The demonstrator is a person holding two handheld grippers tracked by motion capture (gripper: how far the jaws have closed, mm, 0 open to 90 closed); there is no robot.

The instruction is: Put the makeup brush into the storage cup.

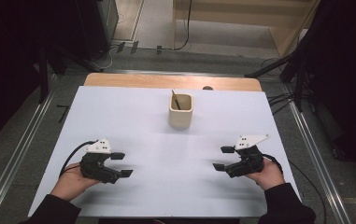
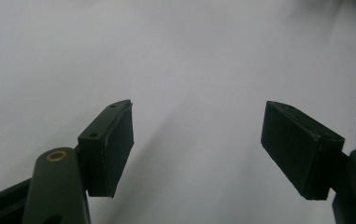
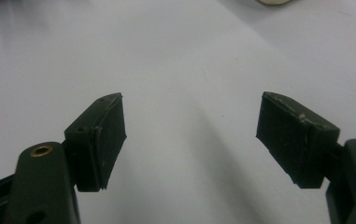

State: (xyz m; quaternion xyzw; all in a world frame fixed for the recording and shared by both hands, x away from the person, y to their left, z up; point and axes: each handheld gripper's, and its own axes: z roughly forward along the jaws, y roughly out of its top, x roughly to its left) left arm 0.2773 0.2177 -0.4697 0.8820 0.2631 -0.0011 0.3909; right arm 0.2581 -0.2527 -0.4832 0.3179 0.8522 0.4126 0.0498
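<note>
A cream square cup [image 1: 181, 111] stands near the middle of the white tabletop [image 1: 143, 121], toward the far side, with a brown stick [image 1: 175, 99] leaning inside it. My left gripper [image 1: 122, 164] rests low at the front left, held by a hand, jaws pointing right and open with nothing between them. In its own view the left gripper [image 2: 199, 149] spreads wide over bare white surface. My right gripper [image 1: 223, 158] sits at the front right, jaws pointing left, open and empty. The right gripper [image 3: 189, 140] also shows apart in its view, with the cup's base [image 3: 273, 2] at the top edge.
A wooden strip [image 1: 171, 81] runs along the table's far edge. Metal rails [image 1: 26, 135] flank both sides of the table. Dark stands and cables [image 1: 288, 70] crowd the floor at the back right; a wooden shelf [image 1: 259, 18] stands behind.
</note>
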